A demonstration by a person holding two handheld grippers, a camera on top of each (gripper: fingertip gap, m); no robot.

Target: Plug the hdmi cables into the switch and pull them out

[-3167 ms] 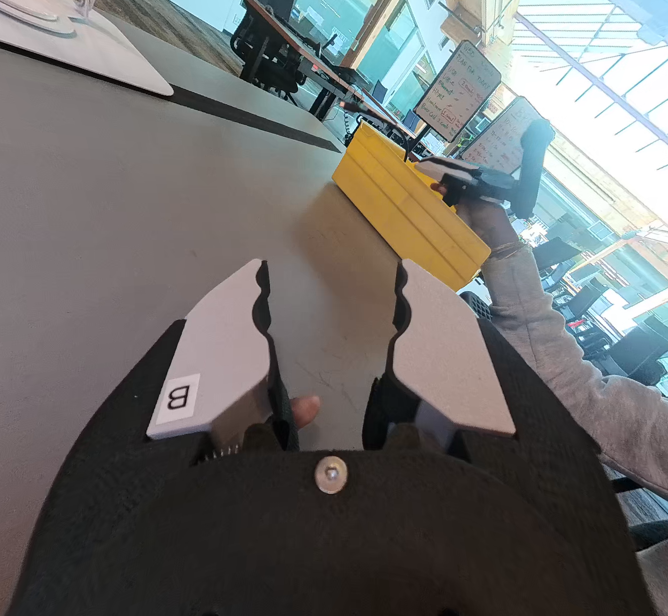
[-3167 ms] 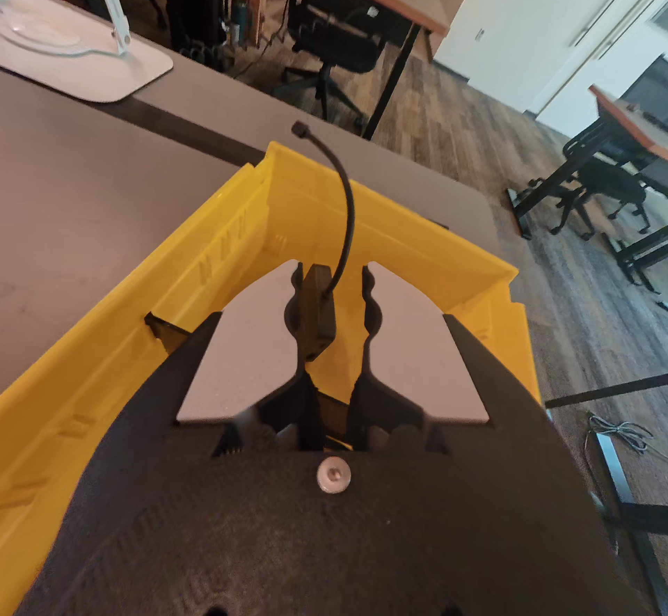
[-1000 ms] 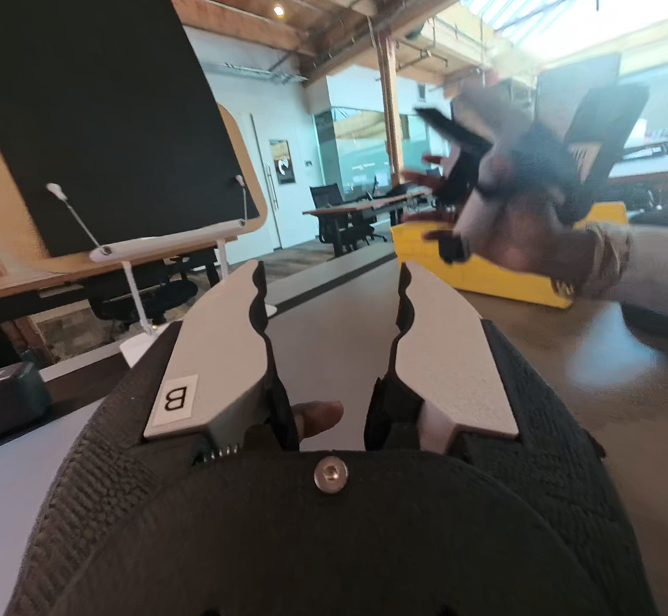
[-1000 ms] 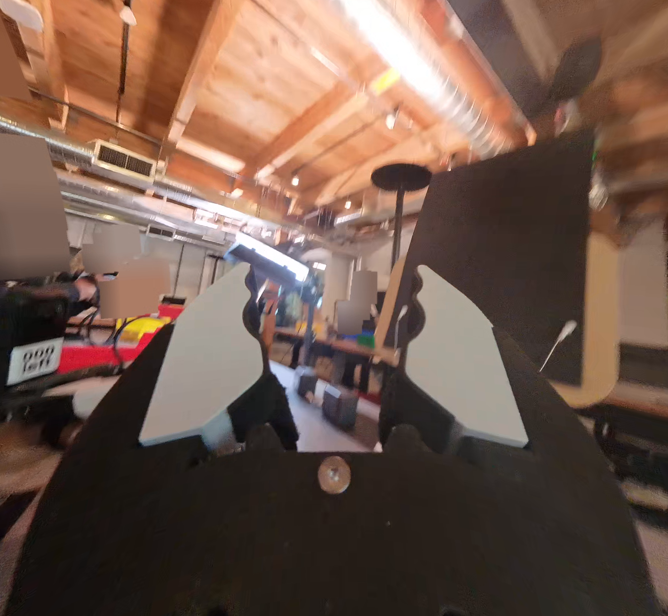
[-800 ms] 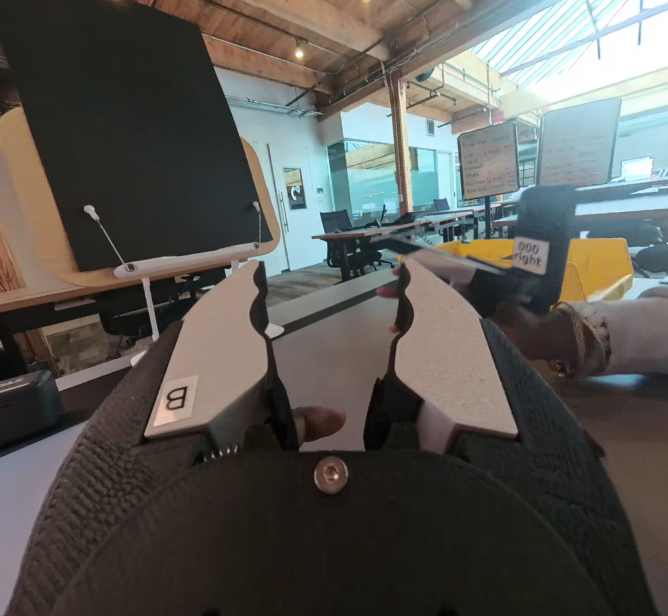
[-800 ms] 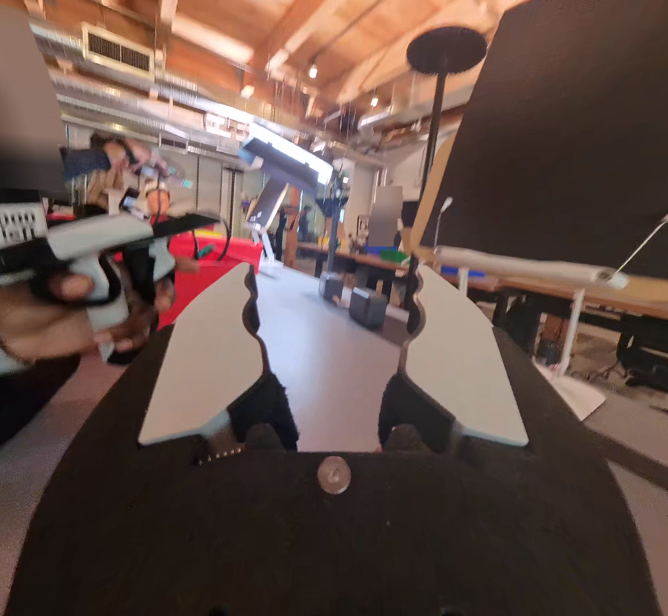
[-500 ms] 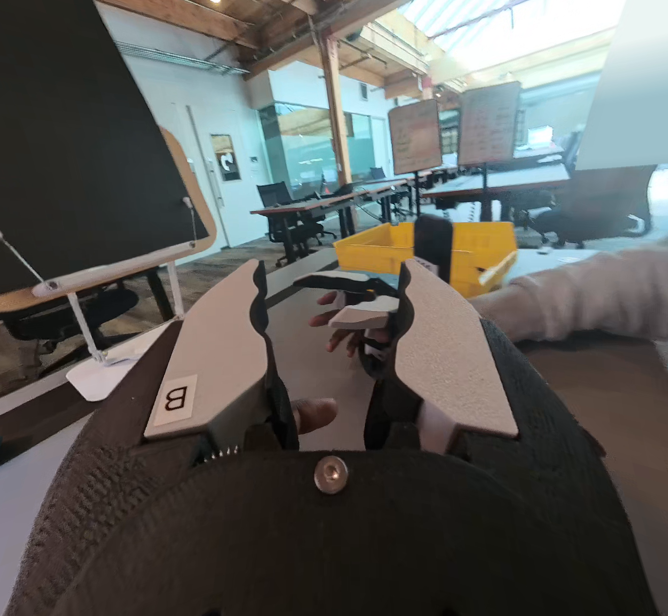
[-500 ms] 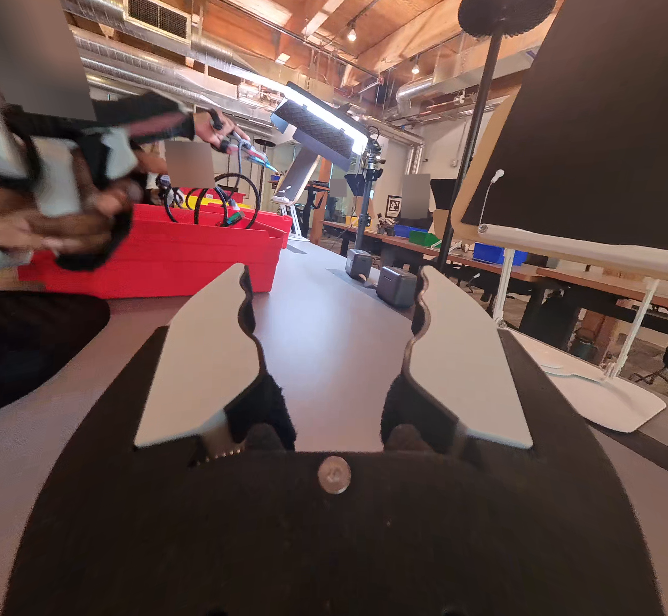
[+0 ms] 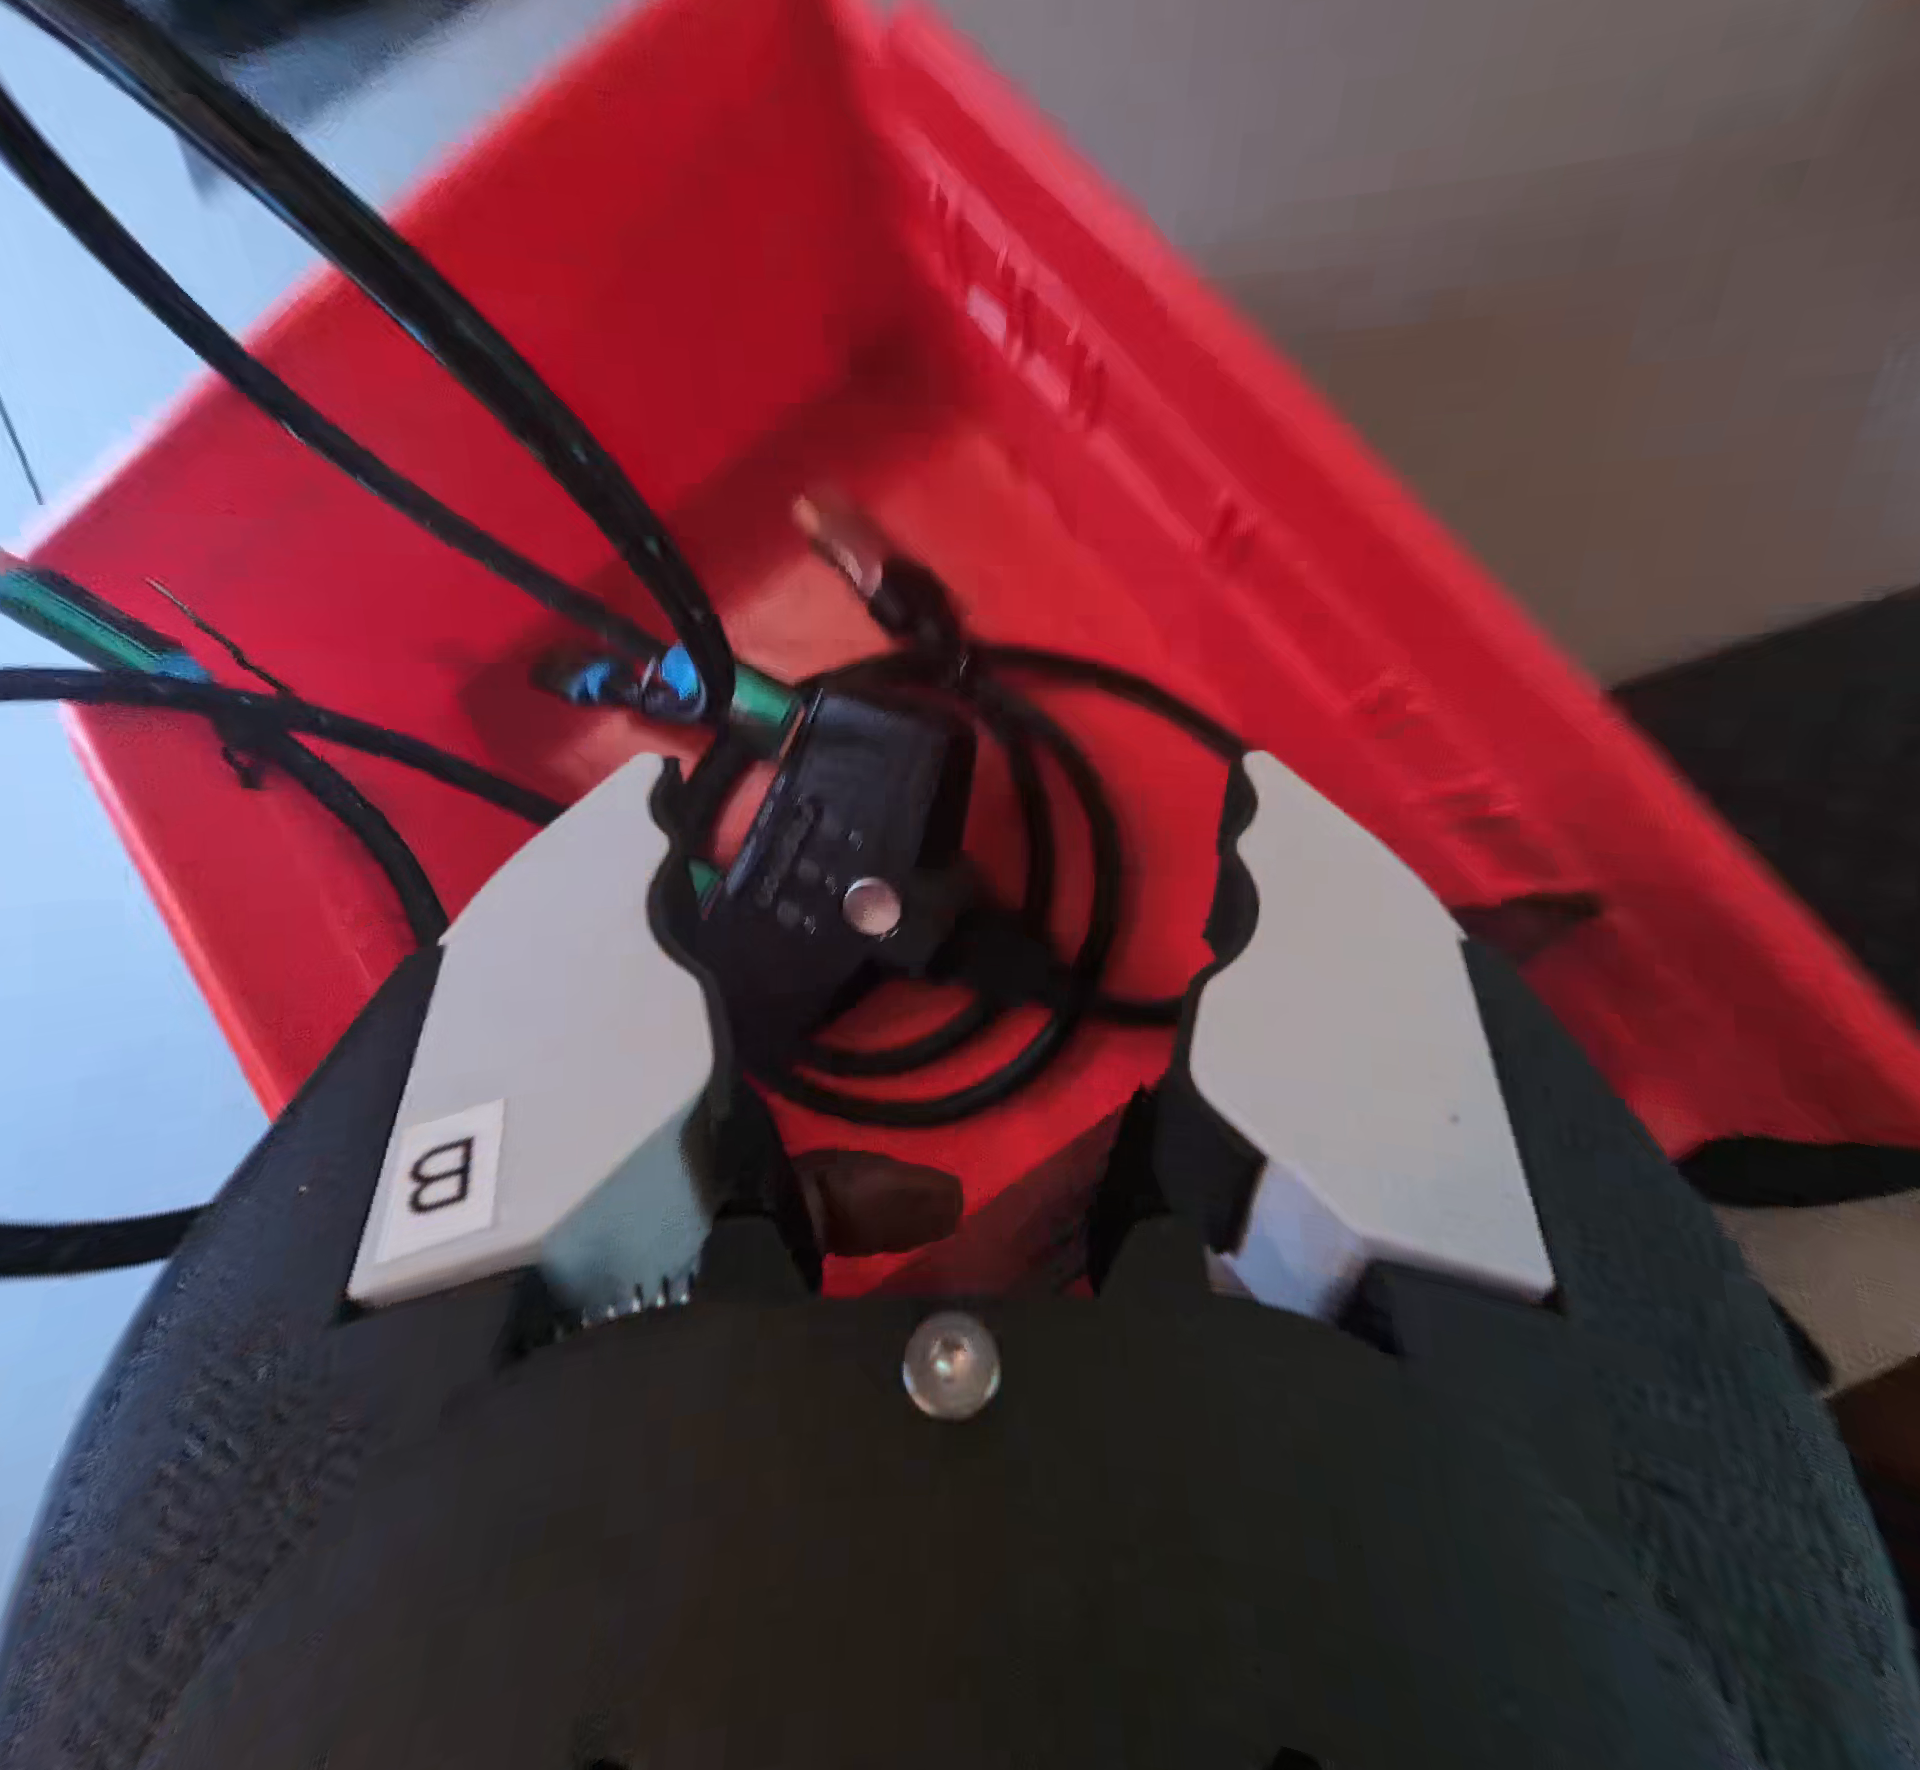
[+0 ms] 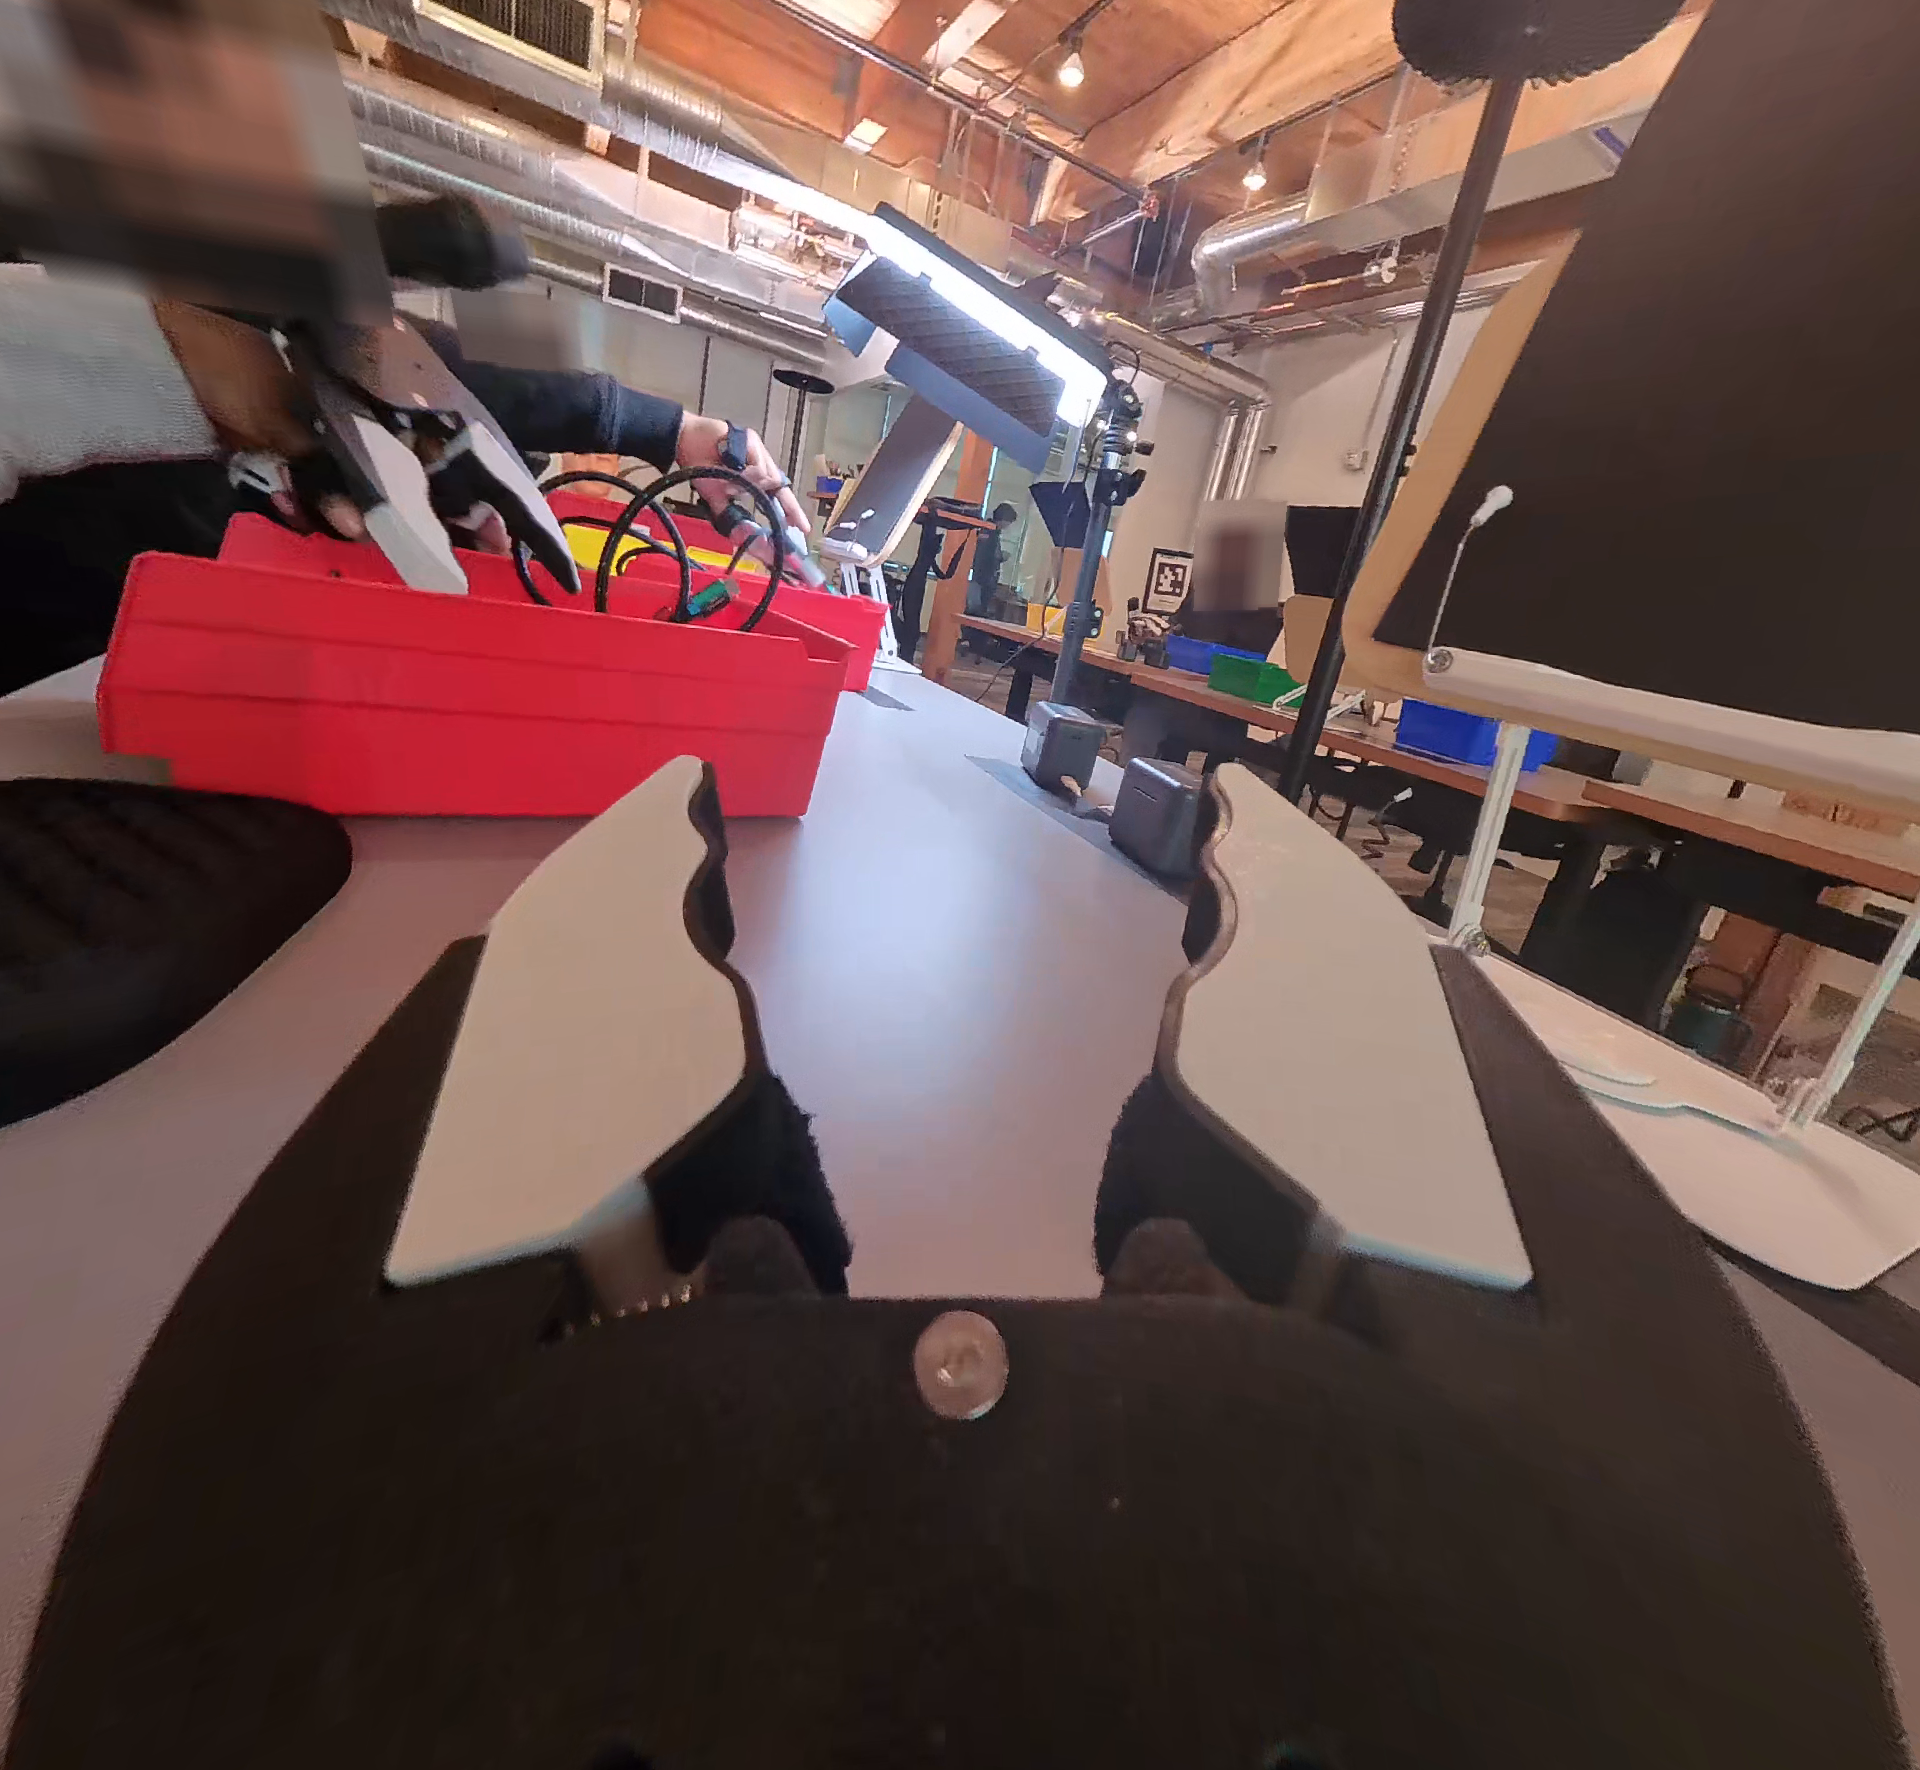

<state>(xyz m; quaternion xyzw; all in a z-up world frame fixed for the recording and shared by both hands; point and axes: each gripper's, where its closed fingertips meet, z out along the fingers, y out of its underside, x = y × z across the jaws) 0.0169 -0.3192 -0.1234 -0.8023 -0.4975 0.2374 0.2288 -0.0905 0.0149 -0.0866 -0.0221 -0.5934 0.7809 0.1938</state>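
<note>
Switch (image 9: 842,873): small black box, row of small buttons and one round silver knob on its upper face, lying tilted on the floor of the red bin (image 9: 665,266), between the left gripper's (image 9: 951,847) spread fingers, nearer the left one. HDMI cables (image 9: 395,370): black, several running up and left from the switch; one coiled loosely under and right of it, its metal plug (image 9: 842,544) free, just beyond the switch.

The switch (image 9: 842,873) sat inside the bin (image 9: 1195,515) with cables (image 9: 997,1014) coiled around it, right under the left claw (image 9: 951,811). The bin was on the worktop (image 10: 935,889), ahead-left of the right claw (image 10: 961,873).
</note>
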